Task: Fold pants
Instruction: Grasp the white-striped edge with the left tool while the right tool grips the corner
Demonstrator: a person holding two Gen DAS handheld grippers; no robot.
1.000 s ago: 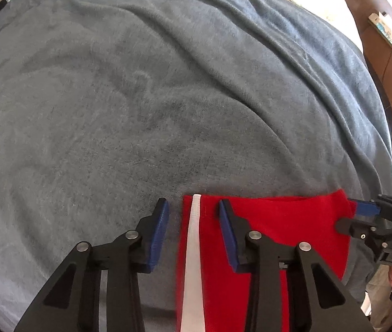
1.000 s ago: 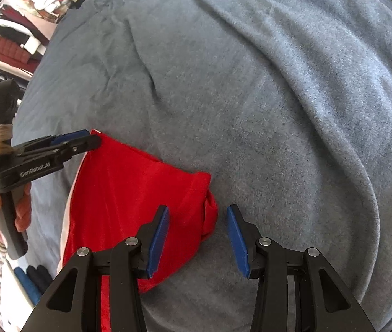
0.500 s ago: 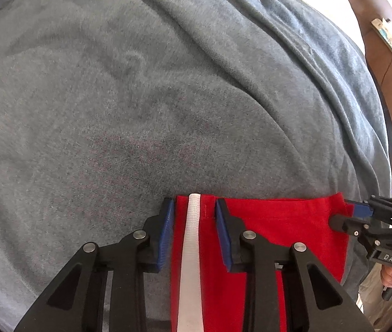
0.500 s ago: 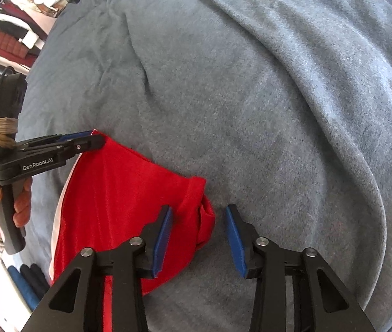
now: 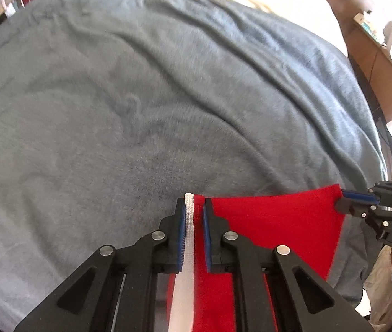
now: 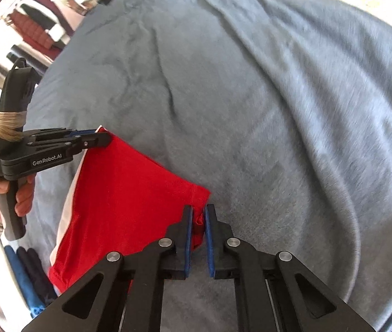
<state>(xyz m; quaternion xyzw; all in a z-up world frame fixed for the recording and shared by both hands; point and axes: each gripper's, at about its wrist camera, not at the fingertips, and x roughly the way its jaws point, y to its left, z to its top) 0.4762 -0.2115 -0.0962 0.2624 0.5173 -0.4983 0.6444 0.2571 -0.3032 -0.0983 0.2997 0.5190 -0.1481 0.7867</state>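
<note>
The red pants point(image 5: 273, 221) lay at the near edge of a wrinkled grey blanket point(image 5: 146, 105) that covered the whole bed, their far hem a straight line across the cloth and a white side stripe point(image 5: 189, 221) running along their left edge. The blanket spread far and wide beyond them in long soft folds, and past its far edge pale bedding showed. To the far right stood a brown wooden shelf point(image 5: 375, 63) with small items on it, too blurred to name. In the right wrist view, stacked red, white and dark clothes point(image 6: 41, 27) sat at the far left of the room, and a pile of blue and navy garments point(image 6: 27, 274) lay low on the near left. Nothing lay over the pants except the tools themselves. The left gripper point(image 5: 193, 229) had its blue pads drawn close around the white stripe at the far left corner of the pants, seemingly pinching it, though a thin gap beside the right pad left the contact not wholly sure. The right gripper point(image 6: 198, 227) had its pads pressed onto a bunched fold at the far right corner of the pants point(image 6: 129, 193). Seen from the side, the left gripper point(image 6: 99, 139) met the opposite corner, the person's hand point(image 6: 16, 193) gripping its handle.
</note>
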